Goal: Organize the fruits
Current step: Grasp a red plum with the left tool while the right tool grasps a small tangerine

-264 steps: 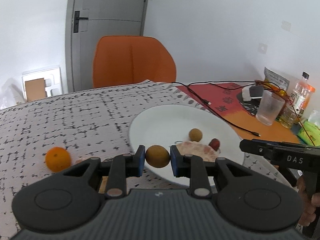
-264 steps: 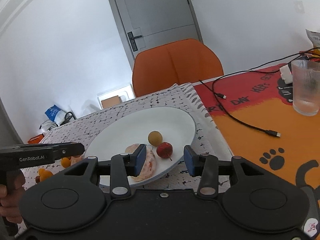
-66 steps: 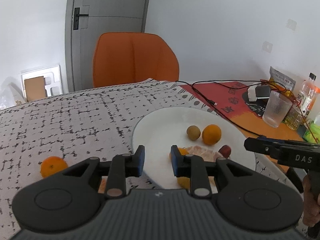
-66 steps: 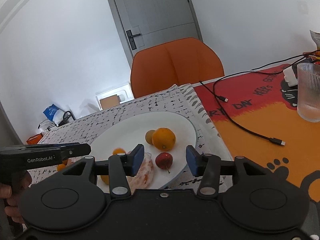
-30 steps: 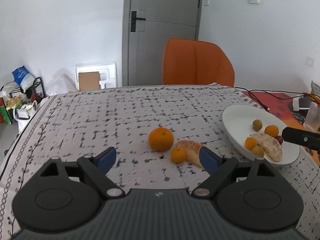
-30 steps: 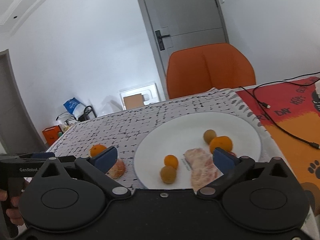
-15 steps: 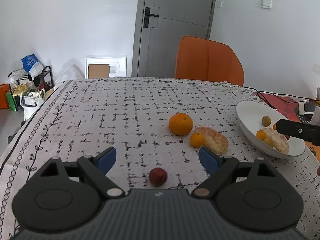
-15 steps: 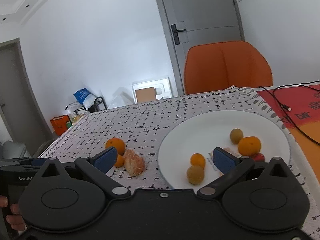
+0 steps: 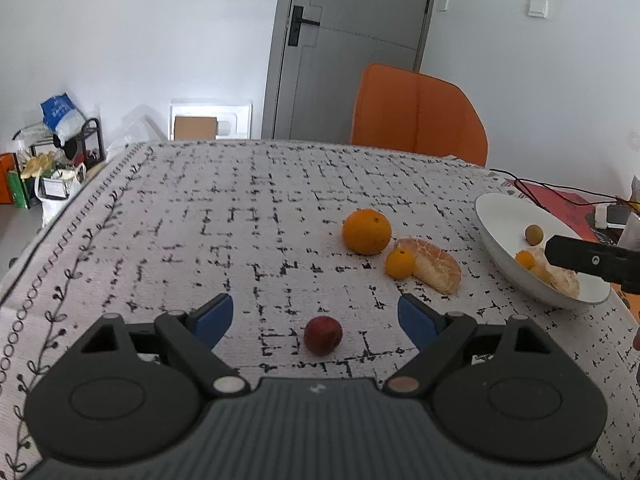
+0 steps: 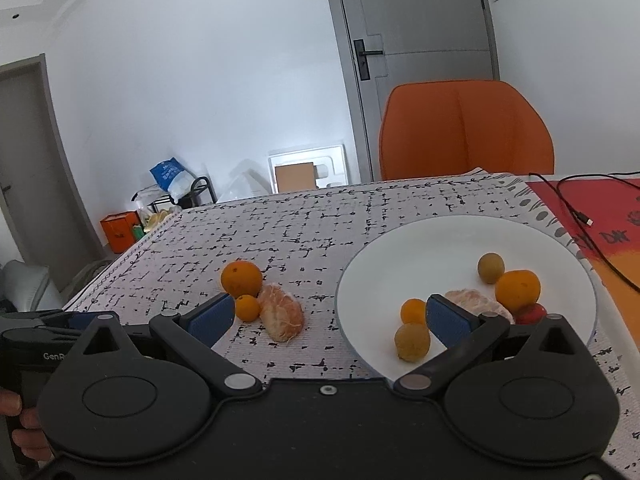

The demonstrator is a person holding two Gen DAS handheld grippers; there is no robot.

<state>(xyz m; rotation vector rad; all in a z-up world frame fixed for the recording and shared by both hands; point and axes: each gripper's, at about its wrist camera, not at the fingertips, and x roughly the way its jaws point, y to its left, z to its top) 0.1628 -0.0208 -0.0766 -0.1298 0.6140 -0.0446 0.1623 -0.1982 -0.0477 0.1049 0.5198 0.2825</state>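
Note:
My left gripper [image 9: 315,316] is open and empty, its jaws wide apart on either side of a small red fruit [image 9: 323,335] on the tablecloth. Farther off lie a large orange [image 9: 367,231], a small orange [image 9: 400,263] and a peeled citrus half [image 9: 437,265]. The white plate [image 9: 496,216] at the right holds several fruits. My right gripper [image 10: 330,318] is open and empty, above the plate's near-left edge [image 10: 348,280]. In the right wrist view the plate holds an orange [image 10: 517,289], two brown fruits [image 10: 491,267], a small orange [image 10: 414,311], peeled citrus [image 10: 472,298] and a red fruit [image 10: 532,313].
An orange chair [image 9: 418,114] stands behind the table. A red-orange mat [image 10: 600,216] with a black cable [image 10: 576,208] lies right of the plate. The table's left edge [image 9: 44,232] drops to floor clutter. The right gripper's body [image 9: 592,258] crosses the plate in the left wrist view.
Both grippers have pulled back and to the left, away from the plate. The small red fruit now sits closer between my left jaws. Both stay wide open.

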